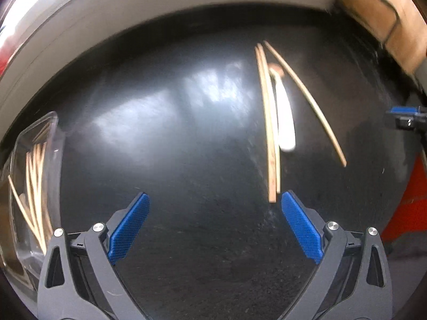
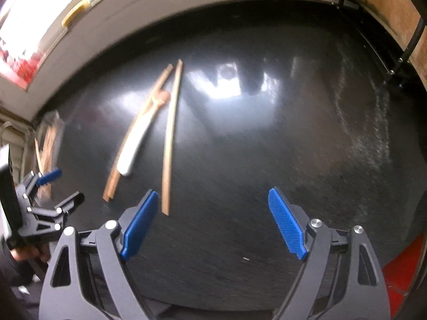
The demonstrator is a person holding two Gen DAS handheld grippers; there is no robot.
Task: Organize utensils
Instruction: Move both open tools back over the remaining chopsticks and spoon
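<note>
Left wrist view shows your left tool spread wide and holding nothing, low above the dark bench. Loose chopsticks lie in the upper right of the frame, with a white-handled utensil between them and one single chopstick a little apart. At the left edge a clear container already keeps several sticks, so it seems to be the collecting place. In the right wrist view your right tool is also wide open and empty, its left pad just beside the near end of one stick, probably ready for the next pick.
</note>
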